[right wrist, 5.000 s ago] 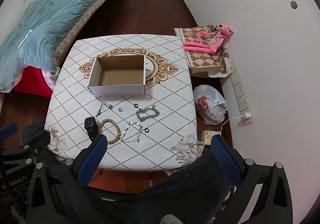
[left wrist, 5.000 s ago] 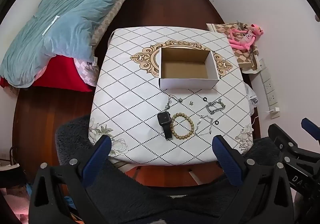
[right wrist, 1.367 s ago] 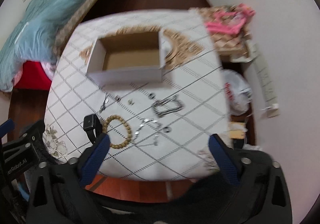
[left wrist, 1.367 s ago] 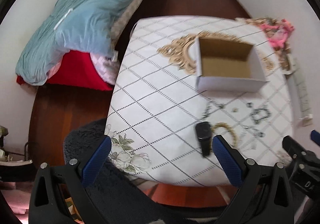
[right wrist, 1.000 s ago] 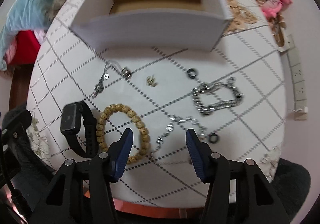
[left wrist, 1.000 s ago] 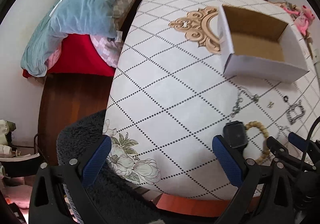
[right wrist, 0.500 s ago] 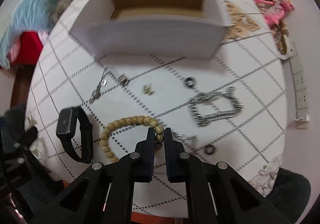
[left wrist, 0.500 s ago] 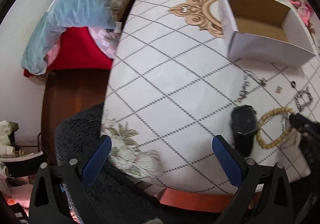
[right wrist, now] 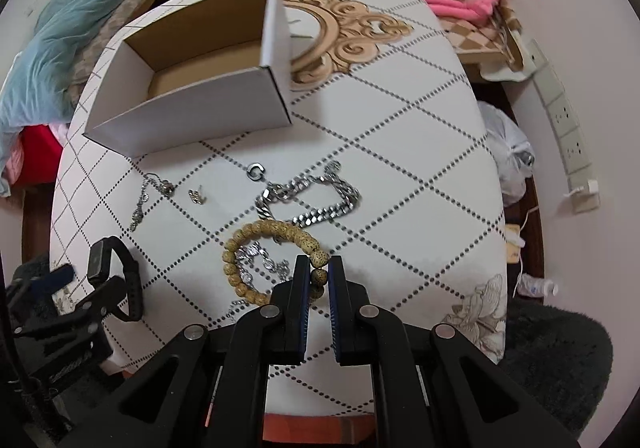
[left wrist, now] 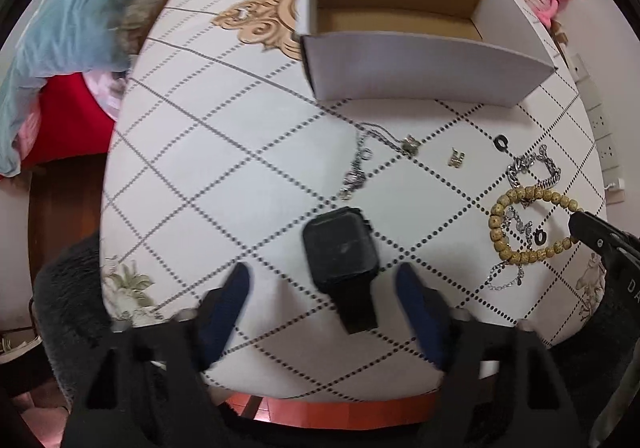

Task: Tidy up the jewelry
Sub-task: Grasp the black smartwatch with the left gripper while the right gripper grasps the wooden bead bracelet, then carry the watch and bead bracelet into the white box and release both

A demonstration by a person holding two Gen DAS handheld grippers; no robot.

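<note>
Right gripper point(right wrist: 318, 272) clamped onto the bead bracelet point(right wrist: 256, 244). Left gripper point(left wrist: 322, 288) spread wide around the black watch point(left wrist: 340, 246), not touching. Cardboard box point(left wrist: 404, 68) sitting further back.

Black gripper point(right wrist: 318, 268), blue pads point(right wrist: 303, 312), silver screws.

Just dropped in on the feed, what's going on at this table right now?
Jewelry is being sorted into the cardboard box, which looks empty so far. The right gripper has its jaws shut on the wooden bead bracelet, which lies over a thin silver chain. The left gripper is open, with the black watch between its jaws. A chunky silver chain, a necklace and small rings are on the table.
</note>
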